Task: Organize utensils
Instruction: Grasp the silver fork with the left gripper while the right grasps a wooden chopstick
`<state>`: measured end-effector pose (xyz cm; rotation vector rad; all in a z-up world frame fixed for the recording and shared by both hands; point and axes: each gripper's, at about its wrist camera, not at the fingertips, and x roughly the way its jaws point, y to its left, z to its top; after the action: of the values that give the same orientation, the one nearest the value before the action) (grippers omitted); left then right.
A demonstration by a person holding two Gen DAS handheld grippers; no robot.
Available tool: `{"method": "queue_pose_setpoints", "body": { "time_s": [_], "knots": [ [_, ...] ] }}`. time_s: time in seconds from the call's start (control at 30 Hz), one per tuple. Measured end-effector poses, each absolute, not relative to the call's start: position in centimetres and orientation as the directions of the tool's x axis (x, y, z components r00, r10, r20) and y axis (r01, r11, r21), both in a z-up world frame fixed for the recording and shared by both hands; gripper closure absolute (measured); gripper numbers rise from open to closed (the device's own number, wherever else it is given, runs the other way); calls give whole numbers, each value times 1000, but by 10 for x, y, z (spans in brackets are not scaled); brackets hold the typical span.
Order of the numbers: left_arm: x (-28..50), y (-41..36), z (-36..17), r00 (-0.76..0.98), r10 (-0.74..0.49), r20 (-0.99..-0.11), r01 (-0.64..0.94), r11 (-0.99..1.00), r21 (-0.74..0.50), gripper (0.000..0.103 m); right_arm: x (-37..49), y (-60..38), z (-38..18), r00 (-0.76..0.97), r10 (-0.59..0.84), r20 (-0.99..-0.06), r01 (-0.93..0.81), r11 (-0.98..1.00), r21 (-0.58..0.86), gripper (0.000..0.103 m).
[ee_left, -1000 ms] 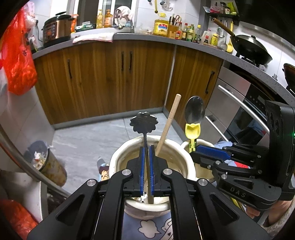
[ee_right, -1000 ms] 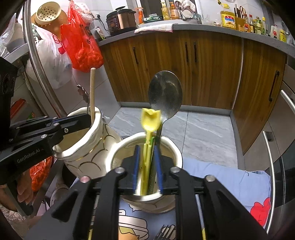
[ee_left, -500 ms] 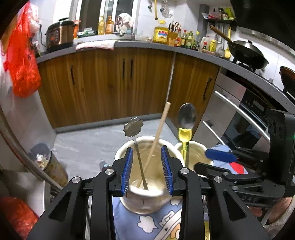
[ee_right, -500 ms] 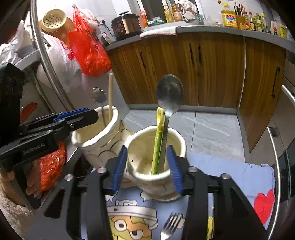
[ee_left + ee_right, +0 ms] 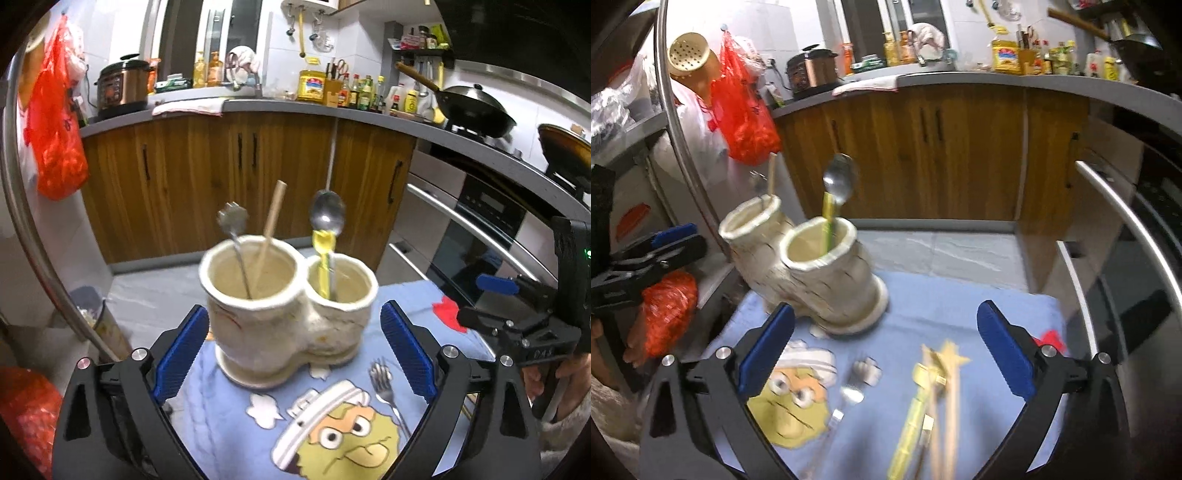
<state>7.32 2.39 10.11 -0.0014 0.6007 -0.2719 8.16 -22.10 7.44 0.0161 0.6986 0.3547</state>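
Observation:
A cream ceramic double holder stands on the cloth. Its left cup holds a flower-headed metal utensil and a wooden chopstick. Its right cup holds a metal spoon and a yellow-handled utensil. My left gripper is opening wide just short of the holder, its pads touching nothing. My right gripper is also opening, empty, set back from the holder. Under it lie a fork, a yellow utensil and wooden chopsticks.
A blue cartoon cloth covers the table; a fork lies on it. Beyond the table's far edge are floor and wooden cabinets. An oven front is on the right, a bin and red bags on the left.
Both grippers let go of the utensils they held in the cups, opened wide and drew back from the holder. The flower-headed utensil and the yellow one now stand free.

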Motion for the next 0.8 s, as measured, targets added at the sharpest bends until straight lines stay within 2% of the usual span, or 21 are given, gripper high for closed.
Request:
{"method": "queue_pose_setpoints", "body": {
  "time_s": [0.27, 0.5, 0.6, 0.67, 0.77, 0.8],
  "knots": [
    [66, -2, 58, 736, -280, -617, 246, 959, -141, 6, 67, -259, 40, 673, 265, -690, -266, 958, 108, 5],
    [64, -24, 30, 718, -208, -665, 223, 973, -64, 6, 51, -264, 16, 643, 243, -727, -300, 953, 53, 6],
    [57, -32, 21, 748, -169, -642, 196, 980, -30, 6, 51, -261, 9, 628, 255, -735, -320, 946, 55, 6],
    [55, -40, 15, 746, -177, -642, 216, 976, -18, 6, 53, -258, 6, 619, 262, -740, -331, 942, 56, 8],
    [59, -52, 4, 691, -214, -690, 264, 964, -35, 6, 54, -253, 1, 608, 262, -749, -345, 937, 48, 19],
    [59, -54, 1, 684, -217, -697, 269, 962, -35, 6, 55, -249, -1, 601, 264, -754, -355, 934, 44, 27]
  ]
}}
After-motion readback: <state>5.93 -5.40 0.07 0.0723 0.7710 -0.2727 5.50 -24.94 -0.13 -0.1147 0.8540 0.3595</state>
